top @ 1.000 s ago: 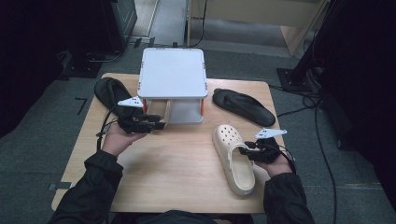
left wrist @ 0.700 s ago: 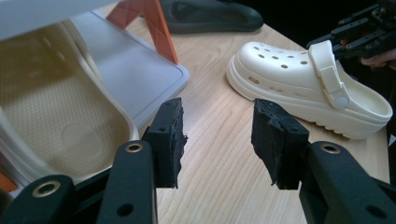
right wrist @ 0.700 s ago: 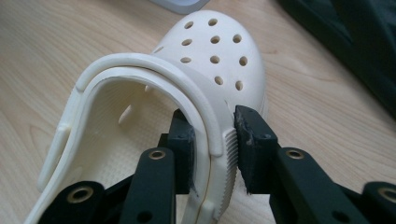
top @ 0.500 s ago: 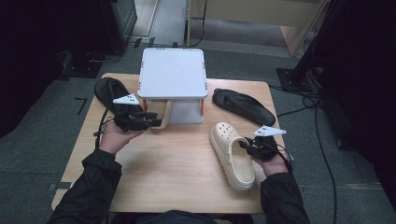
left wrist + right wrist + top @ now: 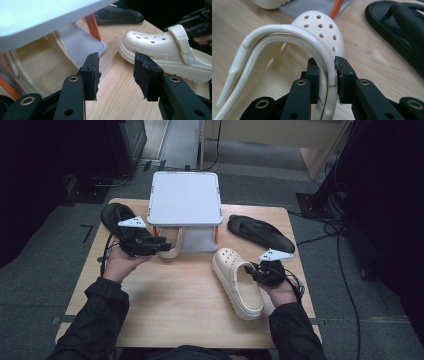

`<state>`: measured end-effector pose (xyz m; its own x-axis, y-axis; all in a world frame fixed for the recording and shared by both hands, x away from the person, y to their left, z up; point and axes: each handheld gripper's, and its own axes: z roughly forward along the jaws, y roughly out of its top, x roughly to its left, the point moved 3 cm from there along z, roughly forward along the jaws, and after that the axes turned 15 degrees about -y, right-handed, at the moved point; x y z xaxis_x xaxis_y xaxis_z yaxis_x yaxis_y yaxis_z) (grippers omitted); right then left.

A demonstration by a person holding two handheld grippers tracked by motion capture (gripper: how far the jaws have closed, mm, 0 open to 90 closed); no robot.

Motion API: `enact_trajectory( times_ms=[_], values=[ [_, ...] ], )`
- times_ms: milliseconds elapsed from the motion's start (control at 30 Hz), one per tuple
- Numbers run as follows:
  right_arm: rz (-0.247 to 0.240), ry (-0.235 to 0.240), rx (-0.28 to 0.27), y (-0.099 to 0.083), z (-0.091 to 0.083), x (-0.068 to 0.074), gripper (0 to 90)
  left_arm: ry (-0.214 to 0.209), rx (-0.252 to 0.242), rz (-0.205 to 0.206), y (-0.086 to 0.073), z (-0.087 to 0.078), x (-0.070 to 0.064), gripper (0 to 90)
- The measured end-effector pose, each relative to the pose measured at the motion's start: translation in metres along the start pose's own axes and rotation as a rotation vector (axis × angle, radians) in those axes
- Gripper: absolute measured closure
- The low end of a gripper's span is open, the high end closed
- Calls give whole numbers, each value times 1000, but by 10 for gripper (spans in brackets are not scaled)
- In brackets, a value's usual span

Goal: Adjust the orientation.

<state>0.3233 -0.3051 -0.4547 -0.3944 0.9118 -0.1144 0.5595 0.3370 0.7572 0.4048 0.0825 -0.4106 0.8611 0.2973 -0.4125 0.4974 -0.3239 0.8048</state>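
On the wooden worktop [image 5: 170, 300], right of centre, lies the cream foam clog [image 5: 237, 282], toe toward the shelf rack, sole down. My right gripper [image 5: 327, 72] has its fingers [image 5: 313, 75] clenched on the clog's rim and heel strap at the outer side; the ribbed black pads press the smooth moulded edge from both sides. Clog upper is rounded and matte, punched with round vent holes; the strap pivots on a pale rivet, seen in the left gripper view. Footbed is finely pebbled.

My left gripper [image 5: 116, 75] hangs released, fingers spread with nothing between them, just before the open lower tier of the white shelf rack [image 5: 185, 200]. Second cream clog [image 5: 172, 245] sits in that lower tier, heel end sticking out toward me; most of it is hidden under the flat white top. Rack has orange corner posts and a grey bottom tray.

One black sandal [image 5: 260, 232] lies flat at the right rear of the worktop, thong strap up, rubbery and dull. Another black sandal [image 5: 112, 215] sits at the left rear, partly covered by my left gripper and its cable.

Worktop is light wood grain, rectangular, and my dark sleeves cut off its near edge. Floor around it is grey carpet with cables trailing at right; surroundings are too dark to read.
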Motion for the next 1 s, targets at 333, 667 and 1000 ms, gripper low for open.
enact_trajectory(
  times_ms=[333, 667, 1000],
  values=[
    [4, 23, -7, 22, 12, 13, 757, 10, -24, -11, 13, -13, 5, 564],
    [-9, 52, -15, 46, 28, 30, 756, 14, -31, -15, 28, -20, 15, 582],
    [-13, 56, -20, 68, 49, 46, 756, 40, -39, -7, 41, -27, 29, 605]
  ],
)
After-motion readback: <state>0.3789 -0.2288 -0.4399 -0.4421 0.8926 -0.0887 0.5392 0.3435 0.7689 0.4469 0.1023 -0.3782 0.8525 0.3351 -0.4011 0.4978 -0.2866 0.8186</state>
